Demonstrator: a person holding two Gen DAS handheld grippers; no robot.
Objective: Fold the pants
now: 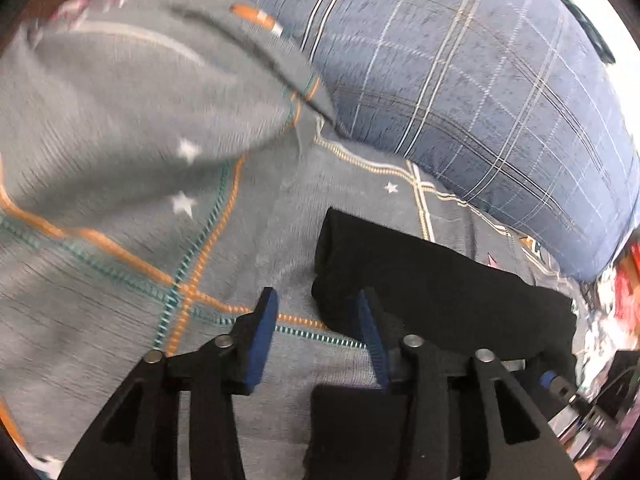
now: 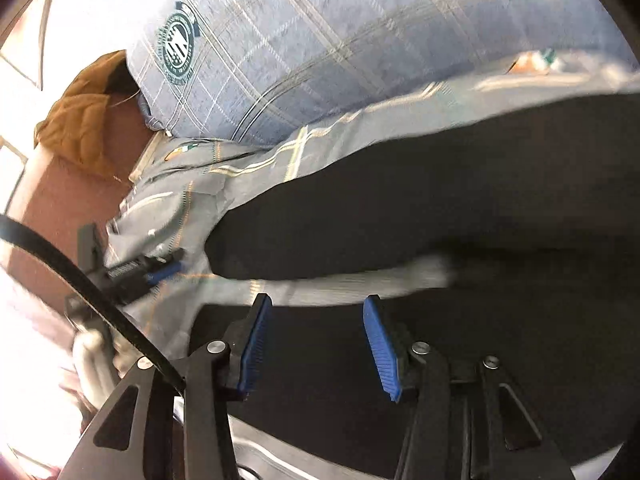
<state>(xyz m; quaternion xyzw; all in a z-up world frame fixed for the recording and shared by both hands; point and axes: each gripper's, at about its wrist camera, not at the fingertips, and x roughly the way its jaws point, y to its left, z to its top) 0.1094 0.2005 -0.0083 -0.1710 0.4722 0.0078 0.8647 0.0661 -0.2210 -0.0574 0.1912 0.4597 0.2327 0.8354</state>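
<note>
Left gripper [image 1: 316, 332] hangs with its blue pads spread and nothing between them, over the grey bedsheet [image 1: 120, 264]; the folded black pants [image 1: 432, 280] lie just ahead and to its right. Right gripper [image 2: 316, 340] is likewise released, poised directly above the pants [image 2: 400, 208], which spread beneath and beyond it. Farther back, a blue plaid pillow [image 1: 460, 80] rests against the sheet's far edge.

My pants [image 2: 400, 216] are matt black cloth on a grey woven bedsheet [image 1: 100, 280] with orange stitching. At twelve o'clock, the blue plaid pillow [image 1: 460, 80] looks coarse; my ribbed blue pads [image 2: 380, 344] look rubbery.
</note>
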